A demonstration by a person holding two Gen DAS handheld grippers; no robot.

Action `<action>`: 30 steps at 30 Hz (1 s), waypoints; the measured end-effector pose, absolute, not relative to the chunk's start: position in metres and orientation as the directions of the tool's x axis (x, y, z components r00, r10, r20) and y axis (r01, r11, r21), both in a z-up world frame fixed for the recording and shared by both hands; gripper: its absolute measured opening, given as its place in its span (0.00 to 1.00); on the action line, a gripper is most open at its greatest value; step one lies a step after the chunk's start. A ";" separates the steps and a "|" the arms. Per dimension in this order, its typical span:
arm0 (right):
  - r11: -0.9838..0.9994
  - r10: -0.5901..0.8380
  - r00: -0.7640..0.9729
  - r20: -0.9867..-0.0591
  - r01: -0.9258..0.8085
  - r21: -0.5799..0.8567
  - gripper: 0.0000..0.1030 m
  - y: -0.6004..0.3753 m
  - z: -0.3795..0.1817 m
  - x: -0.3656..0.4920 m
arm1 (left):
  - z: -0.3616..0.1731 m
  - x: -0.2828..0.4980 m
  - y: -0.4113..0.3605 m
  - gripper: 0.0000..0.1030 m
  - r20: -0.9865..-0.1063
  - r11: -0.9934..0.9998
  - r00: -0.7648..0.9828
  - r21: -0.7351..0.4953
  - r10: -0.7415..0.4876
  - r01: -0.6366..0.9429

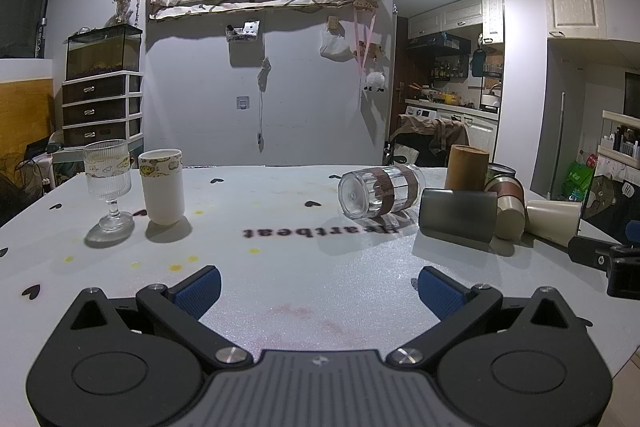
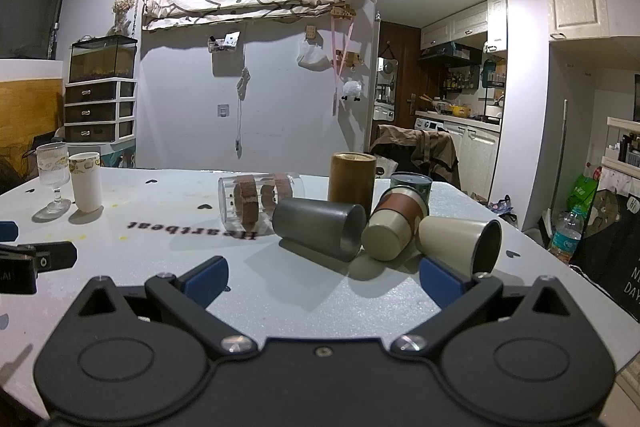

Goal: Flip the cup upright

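Several cups lie on their sides on the white table (image 1: 280, 235): a clear glass with brown bands (image 1: 378, 195) (image 2: 256, 201), a grey metal cup (image 1: 456, 215) (image 2: 320, 233), a brown-sleeved cup (image 1: 508, 209) (image 2: 394, 223) and a cream cup (image 1: 554, 219) (image 2: 460, 239). My left gripper (image 1: 318, 291) is open and empty, low over the table in front of the glass. My right gripper (image 2: 324, 283) is open and empty, just before the grey and cream cups. Its right finger (image 2: 442, 283) is close to the cream cup.
A stemmed ribbed glass (image 1: 108, 183) (image 2: 52, 179) and a white cup (image 1: 162, 187) (image 2: 85, 181) stand upright at the far left. A wooden cylinder (image 1: 466, 169) (image 2: 352, 179) and a dark tin (image 2: 412, 185) stand behind the fallen cups. The table's right edge is near.
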State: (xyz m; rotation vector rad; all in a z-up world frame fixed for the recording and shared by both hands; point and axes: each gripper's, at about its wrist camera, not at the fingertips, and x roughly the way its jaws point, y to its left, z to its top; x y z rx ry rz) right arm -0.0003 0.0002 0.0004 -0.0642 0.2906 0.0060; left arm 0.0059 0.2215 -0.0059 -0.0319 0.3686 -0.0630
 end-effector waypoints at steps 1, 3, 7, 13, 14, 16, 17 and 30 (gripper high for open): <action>0.998 -0.003 0.958 -0.286 -0.015 -0.063 1.00 0.000 0.000 0.000 | -0.006 0.006 0.221 1.00 -0.359 0.998 0.931 -0.043 -0.067 0.056; 0.998 -0.004 0.958 -0.287 -0.015 -0.063 1.00 0.000 0.000 0.000 | -0.006 0.006 0.221 1.00 -0.359 0.998 0.931 -0.042 -0.067 0.056; 0.998 -0.004 0.958 -0.287 -0.014 -0.063 1.00 0.000 0.000 0.000 | -0.006 0.006 0.221 1.00 -0.359 0.998 0.931 -0.042 -0.067 0.055; 0.998 -0.005 0.958 -0.288 -0.014 -0.063 1.00 0.000 0.000 0.000 | -0.005 0.006 0.221 1.00 -0.360 0.998 0.931 -0.043 -0.067 0.055; 0.998 -0.006 0.958 -0.288 -0.013 -0.064 1.00 0.000 0.001 -0.001 | -0.005 0.006 0.221 1.00 -0.360 0.998 0.931 -0.043 -0.066 0.054; 0.998 -0.004 0.958 -0.288 -0.015 -0.062 1.00 0.000 0.000 0.000 | -0.004 0.005 0.220 1.00 -0.359 0.998 0.931 -0.042 -0.066 0.055; 0.998 -0.004 0.958 -0.287 -0.015 -0.062 1.00 0.000 0.000 0.000 | -0.004 0.005 0.220 1.00 -0.359 0.998 0.931 -0.042 -0.067 0.056; 0.998 -0.006 0.958 -0.288 -0.013 -0.064 1.00 0.000 0.000 0.000 | -0.006 0.006 0.222 1.00 -0.358 0.997 0.931 -0.047 -0.072 0.059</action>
